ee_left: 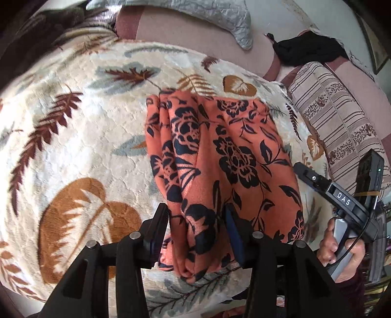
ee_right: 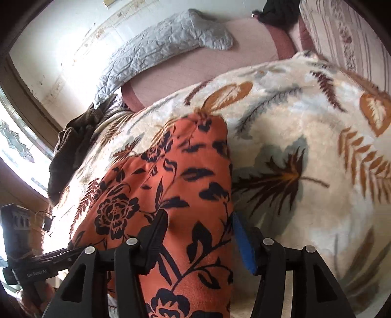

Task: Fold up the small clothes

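Left gripper [ee_left: 196, 227], black plastic fingers with ribbed pads, jaws parted to a middling gap. A bunched fold of the orange fleece garment with dark navy flower print [ee_left: 220, 156] runs between the fingers; the right finger [ee_left: 233, 234] lies against the cloth, the left finger [ee_left: 158, 227] stands just clear of it. Whether the pads press cannot be told.

Right gripper [ee_right: 198, 234], same build, one finger faced in blue padding [ee_right: 244, 247]. Jaws about half apart, astride the garment's right edge, cloth filling the gap; no pinch visible.

Garment: soft, napped, folded into a long strip, with several rolled pleats along its left side in the left wrist view. It lies on a plush cream blanket with rust, brown and grey leaf pattern [ee_left: 73, 122], near edge towards both grippers.

Farther off: pink mattress [ee_left: 195, 46], grey quilted cover [ee_left: 207, 14], striped floral pillow [ee_left: 337, 117] far right, a black cloth [ee_left: 310, 49] beyond it. A hand [ee_left: 342, 247] grips the right tool's handle.
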Action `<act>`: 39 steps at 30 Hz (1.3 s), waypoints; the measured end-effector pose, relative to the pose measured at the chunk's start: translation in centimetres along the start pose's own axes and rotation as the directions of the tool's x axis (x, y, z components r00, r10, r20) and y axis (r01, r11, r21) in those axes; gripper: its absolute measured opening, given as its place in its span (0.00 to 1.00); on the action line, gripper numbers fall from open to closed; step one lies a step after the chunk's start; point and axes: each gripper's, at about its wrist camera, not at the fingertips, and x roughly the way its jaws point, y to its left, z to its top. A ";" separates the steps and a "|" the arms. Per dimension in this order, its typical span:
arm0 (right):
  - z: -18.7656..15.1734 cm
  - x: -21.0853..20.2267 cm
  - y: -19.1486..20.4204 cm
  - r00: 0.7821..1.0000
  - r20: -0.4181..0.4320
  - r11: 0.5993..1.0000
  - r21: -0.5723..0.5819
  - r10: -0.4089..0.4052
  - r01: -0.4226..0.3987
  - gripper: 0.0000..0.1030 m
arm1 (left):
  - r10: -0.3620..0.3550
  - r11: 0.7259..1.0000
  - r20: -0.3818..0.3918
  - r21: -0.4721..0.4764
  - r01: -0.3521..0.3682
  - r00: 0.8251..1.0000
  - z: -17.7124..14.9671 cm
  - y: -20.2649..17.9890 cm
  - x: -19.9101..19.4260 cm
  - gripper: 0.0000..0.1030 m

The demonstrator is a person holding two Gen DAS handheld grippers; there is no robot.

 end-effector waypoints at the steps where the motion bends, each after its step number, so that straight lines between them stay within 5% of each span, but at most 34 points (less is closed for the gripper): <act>1: 0.4 -0.8 0.4 0.999 0.046 1.000 -0.024 -0.011 0.013 0.56 | 0.026 0.999 0.033 0.018 -0.026 0.999 0.0 -0.3 -0.8 0.50; 3: 1.3 -1.7 1.2 0.995 0.101 0.998 -0.053 0.022 -0.017 0.56 | 0.068 0.996 0.083 0.051 -0.072 0.994 0.1 -0.8 -1.8 0.53; 6: 3.2 -0.4 2.4 0.995 0.070 0.996 -0.059 0.077 -0.073 0.55 | 0.158 0.982 0.087 0.092 -0.166 0.984 0.3 -1.4 -1.3 0.53; 9: 4.2 4.0 2.3 0.996 -0.057 0.997 0.002 0.075 -0.075 0.49 | 0.240 0.962 0.021 0.126 -0.241 0.971 -0.2 -1.4 1.1 0.54; 11: 3.7 8.1 1.2 0.974 -0.212 0.995 0.080 0.080 -0.064 0.50 | 0.288 0.948 -0.025 0.147 -0.281 0.957 -0.8 -1.2 2.9 0.55; 15: 3.5 7.1 1.7 0.983 -0.182 0.999 0.027 0.039 -0.034 0.49 | 0.311 0.937 0.015 0.165 -0.309 0.950 -1.1 -2.1 1.3 0.56; 18: 3.6 3.6 2.2 0.989 -0.146 1.000 -0.009 0.021 -0.022 0.49 | 0.342 0.917 0.117 0.177 -0.358 0.932 -1.0 -3.9 -1.8 0.57; 21: 3.4 -1.6 3.1 0.999 -0.053 0.997 -0.082 0.005 -0.009 0.49 | 0.346 0.907 0.237 0.164 -0.389 0.908 -0.9 -5.9 -5.8 0.70; 26: 3.0 -10.4 5.5 0.995 0.102 0.987 -0.162 0.012 0.004 0.55 | 0.355 0.895 0.397 0.116 -0.430 0.846 -1.1 -9.1 -12.0 0.84; 32: 1.2 -18.9 8.5 0.966 0.260 0.970 -0.233 -0.002 0.064 0.58 | 0.412 0.866 0.503 0.041 -0.498 0.759 -2.1 -11.9 -17.9 0.92; 39: -2.5 -25.4 11.1 0.931 0.365 0.945 -0.302 -0.006 0.125 0.58 | 0.472 0.812 0.623 -0.031 -0.583 0.624 -4.3 -15.0 -23.7 1.00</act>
